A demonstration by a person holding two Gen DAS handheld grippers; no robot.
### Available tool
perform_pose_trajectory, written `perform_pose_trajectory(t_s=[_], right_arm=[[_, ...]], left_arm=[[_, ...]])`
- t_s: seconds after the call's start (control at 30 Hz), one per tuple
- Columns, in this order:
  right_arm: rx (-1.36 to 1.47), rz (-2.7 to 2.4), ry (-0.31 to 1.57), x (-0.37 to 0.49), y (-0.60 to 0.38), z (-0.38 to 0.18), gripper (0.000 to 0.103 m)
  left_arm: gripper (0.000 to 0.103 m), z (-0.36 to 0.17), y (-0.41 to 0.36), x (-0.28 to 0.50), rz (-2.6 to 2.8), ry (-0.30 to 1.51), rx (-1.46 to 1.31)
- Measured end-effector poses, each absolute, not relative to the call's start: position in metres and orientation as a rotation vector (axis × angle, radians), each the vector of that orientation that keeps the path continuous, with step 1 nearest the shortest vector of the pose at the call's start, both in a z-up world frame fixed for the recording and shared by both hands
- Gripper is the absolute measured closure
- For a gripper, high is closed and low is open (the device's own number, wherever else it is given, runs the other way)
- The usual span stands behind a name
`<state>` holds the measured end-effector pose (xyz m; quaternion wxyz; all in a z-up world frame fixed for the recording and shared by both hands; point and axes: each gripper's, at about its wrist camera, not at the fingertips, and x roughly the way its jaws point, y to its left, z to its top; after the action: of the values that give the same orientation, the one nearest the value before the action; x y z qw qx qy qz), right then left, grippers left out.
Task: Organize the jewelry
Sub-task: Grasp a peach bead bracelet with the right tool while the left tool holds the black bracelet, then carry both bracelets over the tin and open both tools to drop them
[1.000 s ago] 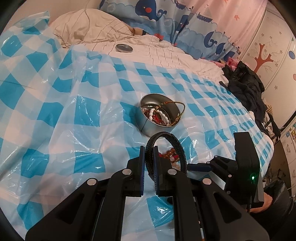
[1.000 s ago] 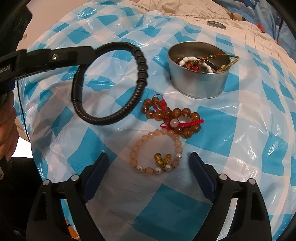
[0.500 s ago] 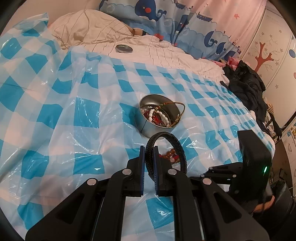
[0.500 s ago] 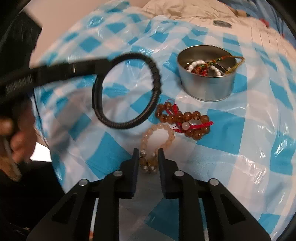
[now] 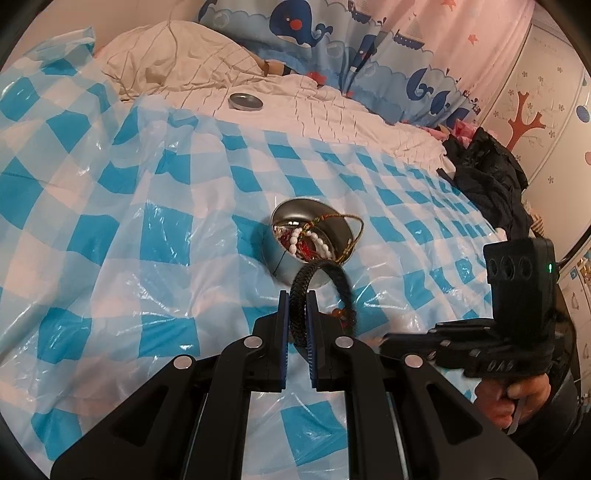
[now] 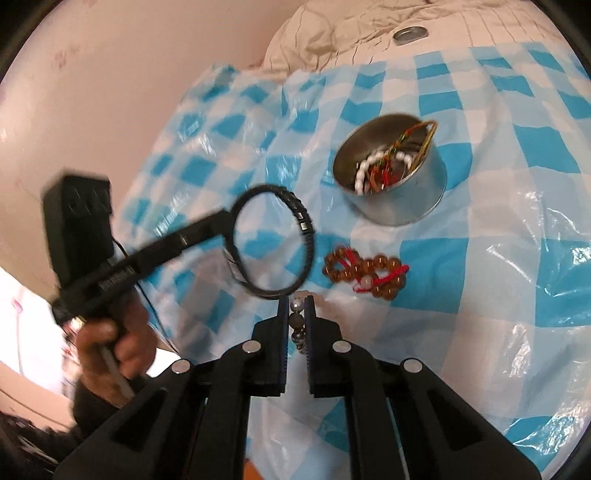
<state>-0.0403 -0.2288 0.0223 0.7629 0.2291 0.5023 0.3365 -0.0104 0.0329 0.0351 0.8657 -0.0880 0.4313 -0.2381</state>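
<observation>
At the bottom centre of the right wrist view, the right gripper, wide open a second ago around the pale bead bracelet on the sheet, is now clamped on it, beads pinched between the pads, and has tilted upward. That bracelet now seems ready to carry to the tin.

In the left wrist view the left gripper is unchanged at bottom centre, jaws nearly closed on the black braided bracelet, whose loop stands up above the fingertips.

Just above and right of the right fingertips, the amber bead bracelet with red cord lies untouched on the checked plastic sheet. The black loop hangs at centre left of the right view, close to the path upward.

Further up, right of centre, the round metal tin sits open and tilted, white beads and a gold cord draped over its rim. The sheet around it is bare. The tin's lid rests far off on the cream bedding at the top edge.
</observation>
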Motion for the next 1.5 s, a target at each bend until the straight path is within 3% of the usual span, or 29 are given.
perform_pose_trajectory(t_s=[0.27,0.53,0.6,0.67,0.73,0.77,0.8,0.83,0.87,0.93,0.97,1.0,1.03,1.1,1.3,1.5], right_arm=[[0.682,0.652,0.965,-0.017,-0.272,0.049,0.094],[0.746,0.661,0.927,0.002,-0.272,0.054,0.094],[0.763,0.677,0.901,0.011,-0.266,0.059,0.094],[0.776,0.694,0.882,0.022,-0.258,0.061,0.094],[0.761,0.684,0.874,0.034,-0.248,0.061,0.094],[0.742,0.661,0.885,0.041,-0.242,0.058,0.09],[0.728,0.633,0.898,0.045,-0.238,0.054,0.075],[0.717,0.603,0.904,0.045,-0.238,0.051,0.066],[0.7,0.581,0.912,0.045,-0.239,0.048,0.061],[0.68,0.554,0.92,0.043,-0.245,0.047,0.061],[0.682,0.531,0.91,0.041,-0.251,0.048,0.06],[0.686,0.512,0.898,0.04,-0.258,0.051,0.059],[0.693,0.487,0.887,0.038,-0.265,0.052,0.057],[0.71,0.443,0.885,0.036,-0.277,0.048,0.05],[0.871,0.374,0.965,0.033,-0.307,0.013,0.049],[0.897,0.382,0.956,0.033,-0.308,0.01,0.048]], left_arm=[[0.095,0.044,0.024,0.004,-0.499,0.878,-0.224],[0.095,0.017,0.026,0.019,-0.358,0.973,-0.114],[0.088,0.008,0.031,0.025,-0.288,0.994,-0.072],[0.065,0.0,0.034,0.031,-0.274,1.007,-0.071],[0.054,-0.008,0.032,0.038,-0.248,1.012,-0.049],[0.05,-0.012,0.03,0.041,-0.234,1.017,-0.027],[0.049,-0.018,0.026,0.045,-0.218,1.032,0.002],[0.049,-0.024,0.022,0.049,-0.209,1.047,0.029],[0.049,-0.031,0.017,0.051,-0.202,1.064,0.061],[0.056,-0.043,0.008,0.053,-0.181,1.085,0.141],[0.077,-0.047,0.004,0.053,-0.202,1.103,0.165],[0.091,-0.047,0.003,0.05,-0.213,1.104,0.17],[0.095,-0.043,0.002,0.047,-0.218,1.092,0.179],[0.097,-0.028,0.007,0.041,-0.261,1.063,0.122],[0.097,0.032,0.017,0.027,-0.373,0.912,-0.061],[0.093,0.033,-0.018,0.064,-0.359,0.881,-0.09]])
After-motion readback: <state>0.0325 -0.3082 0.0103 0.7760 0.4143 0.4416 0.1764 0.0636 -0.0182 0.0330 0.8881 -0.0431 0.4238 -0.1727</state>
